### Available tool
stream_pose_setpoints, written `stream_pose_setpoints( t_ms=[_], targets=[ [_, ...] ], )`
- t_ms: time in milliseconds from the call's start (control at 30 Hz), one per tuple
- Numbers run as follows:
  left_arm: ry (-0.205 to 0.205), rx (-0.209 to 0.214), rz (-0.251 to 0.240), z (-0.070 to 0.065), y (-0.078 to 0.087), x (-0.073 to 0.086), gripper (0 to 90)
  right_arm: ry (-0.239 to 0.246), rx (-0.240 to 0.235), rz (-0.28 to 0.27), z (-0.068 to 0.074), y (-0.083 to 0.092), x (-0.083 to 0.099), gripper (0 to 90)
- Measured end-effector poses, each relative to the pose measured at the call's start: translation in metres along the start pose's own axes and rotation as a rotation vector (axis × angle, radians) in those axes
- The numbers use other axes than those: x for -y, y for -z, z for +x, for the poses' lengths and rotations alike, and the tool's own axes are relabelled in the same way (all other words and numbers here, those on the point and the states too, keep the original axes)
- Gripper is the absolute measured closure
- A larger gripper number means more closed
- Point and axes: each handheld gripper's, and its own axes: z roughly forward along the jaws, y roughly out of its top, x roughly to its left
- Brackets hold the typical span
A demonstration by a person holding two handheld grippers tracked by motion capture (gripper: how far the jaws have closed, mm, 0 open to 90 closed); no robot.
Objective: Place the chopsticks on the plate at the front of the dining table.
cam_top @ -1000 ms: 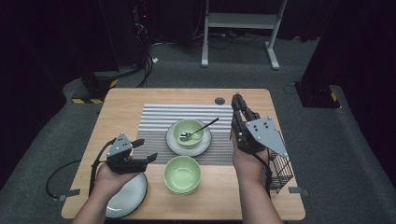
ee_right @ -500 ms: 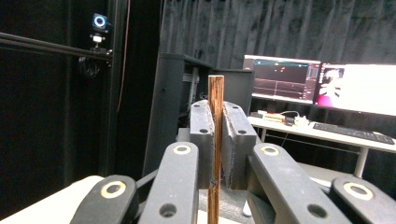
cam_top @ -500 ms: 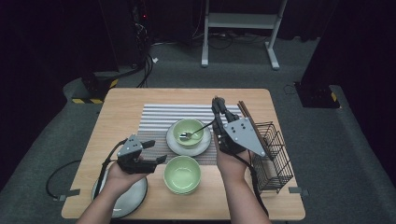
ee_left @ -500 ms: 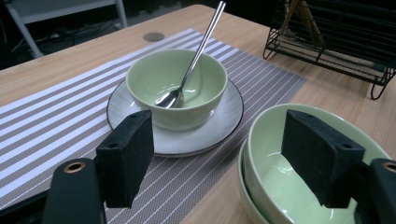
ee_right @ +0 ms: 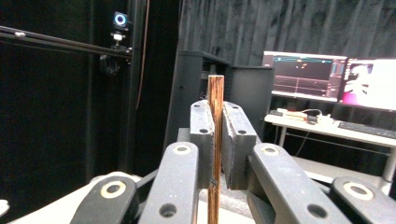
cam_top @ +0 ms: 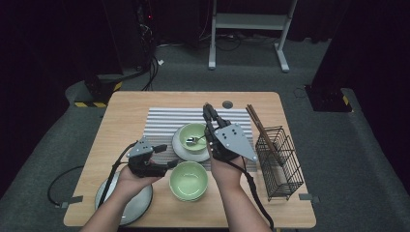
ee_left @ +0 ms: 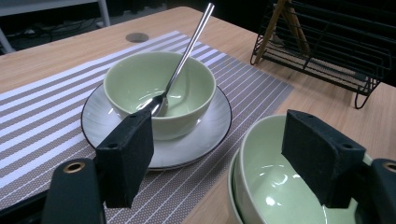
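Two grippers going: left gripper (cam_top: 167, 155) has its jaws spread wide with nothing in them, just beside the near bowl (cam_top: 188, 180); right gripper (ee_right: 217, 140) is clamped on one brown chopstick (ee_right: 215, 140), standing upright. One wire rack (cam_top: 280, 162), two plates, two green bowls, one spoon (ee_left: 184, 58) in the far bowl (cam_top: 193, 137).

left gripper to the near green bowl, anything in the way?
Nothing visible. The left gripper is open, and the near bowl's rim already lies between its jaws. The plate with the spoon bowl sits behind, apart.
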Motion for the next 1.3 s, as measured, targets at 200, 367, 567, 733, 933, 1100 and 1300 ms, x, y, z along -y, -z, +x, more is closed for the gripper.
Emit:
stream_pose_setpoints(
  t_ms=[200,367,567,733,933,1100,1300],
  targets=[
    [-0.002,-0.008,-0.014,-0.001,-0.004,0.001,26.3,-0.001,-0.028,-0.001,0.013,-0.005,0.0,84.1],
    [-0.022,-0.019,-0.011,-0.005,-0.008,-0.001,28.3,-0.007,-0.052,-0.002,0.022,-0.007,0.001,84.1],
    [-0.034,-0.014,-0.019,-0.011,-0.013,-0.007,29.8,-0.008,-0.075,-0.003,0.031,-0.009,0.001,84.1],
    [-0.036,0.014,-0.034,-0.015,-0.019,-0.011,32.9,-0.013,-0.093,-0.001,0.037,-0.011,0.001,84.1],
    [-0.043,0.009,-0.043,-0.018,-0.025,-0.015,35.3,-0.017,-0.109,-0.004,0.044,-0.012,0.001,84.1],
    [-0.047,0.008,-0.047,-0.018,-0.027,-0.016,36.6,-0.019,-0.122,-0.003,0.049,-0.012,0.002,84.1],
    [-0.043,0.001,-0.06,-0.018,-0.028,-0.016,43.2,-0.021,-0.137,-0.007,0.055,-0.013,0.003,84.1]
  ],
)
